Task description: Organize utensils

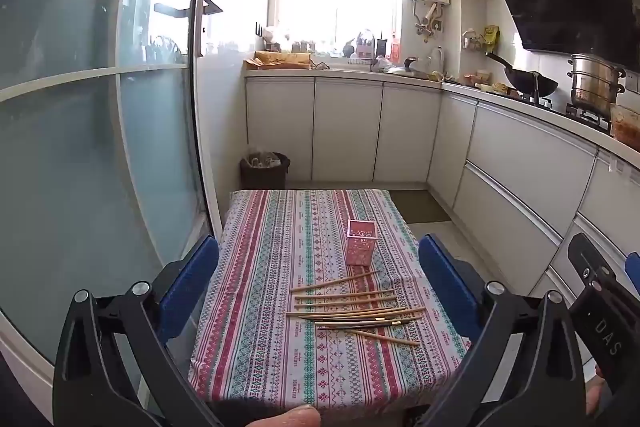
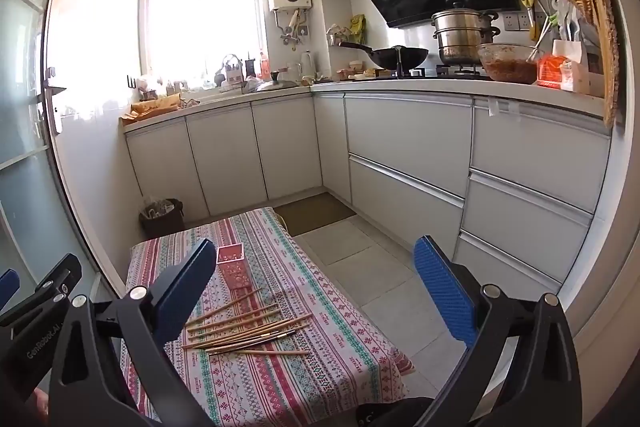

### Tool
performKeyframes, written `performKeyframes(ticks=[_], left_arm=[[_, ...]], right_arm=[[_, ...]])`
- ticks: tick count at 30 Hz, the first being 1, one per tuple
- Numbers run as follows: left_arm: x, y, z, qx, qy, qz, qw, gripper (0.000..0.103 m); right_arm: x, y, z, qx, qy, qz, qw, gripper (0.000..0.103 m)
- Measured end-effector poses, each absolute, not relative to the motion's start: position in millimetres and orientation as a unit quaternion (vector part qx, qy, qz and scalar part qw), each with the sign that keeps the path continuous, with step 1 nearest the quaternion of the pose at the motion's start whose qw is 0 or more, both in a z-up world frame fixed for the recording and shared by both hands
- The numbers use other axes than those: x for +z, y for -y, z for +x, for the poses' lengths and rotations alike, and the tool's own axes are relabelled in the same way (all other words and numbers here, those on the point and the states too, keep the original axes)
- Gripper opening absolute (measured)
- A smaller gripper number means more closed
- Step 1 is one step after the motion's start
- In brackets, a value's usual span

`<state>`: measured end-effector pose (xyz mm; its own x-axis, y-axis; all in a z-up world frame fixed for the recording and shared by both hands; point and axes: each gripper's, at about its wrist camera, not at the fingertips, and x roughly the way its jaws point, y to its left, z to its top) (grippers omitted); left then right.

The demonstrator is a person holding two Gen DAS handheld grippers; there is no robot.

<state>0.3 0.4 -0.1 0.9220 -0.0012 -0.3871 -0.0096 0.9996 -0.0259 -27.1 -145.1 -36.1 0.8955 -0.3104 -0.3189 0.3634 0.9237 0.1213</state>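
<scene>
Several wooden chopsticks (image 1: 352, 309) lie spread on a small table with a striped patterned cloth (image 1: 256, 291). A pink perforated holder (image 1: 361, 242) stands upright just behind them. My left gripper (image 1: 320, 287) is open and empty, held above the near end of the table. In the right wrist view the chopsticks (image 2: 248, 331) and the holder (image 2: 233, 263) sit left of centre. My right gripper (image 2: 316, 291) is open and empty, above the table's right edge (image 2: 360, 307). Its body shows in the left wrist view (image 1: 600, 311).
White kitchen cabinets (image 2: 400, 163) run along the back and right. A glass door (image 1: 80, 147) stands at the left. A dark bin (image 1: 264, 169) sits behind the table. A wok (image 2: 396, 57), a steamer pot (image 2: 462, 31) and a bowl (image 2: 508, 63) are on the counter.
</scene>
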Motion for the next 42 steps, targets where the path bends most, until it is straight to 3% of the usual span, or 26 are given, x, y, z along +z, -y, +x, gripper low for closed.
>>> performKeyframes(ticks=[33,42], left_arm=[[0,-8,2,-0.008,-0.197,-0.036,0.98,0.096],[1,-5,-2,-0.01,-0.193,-0.034,0.981,0.096]], right_arm=[[-38,148,-43,-0.164,-0.112,0.101,0.975,0.097],[-28,152,-84,-0.21,0.032,0.124,0.969,0.097]])
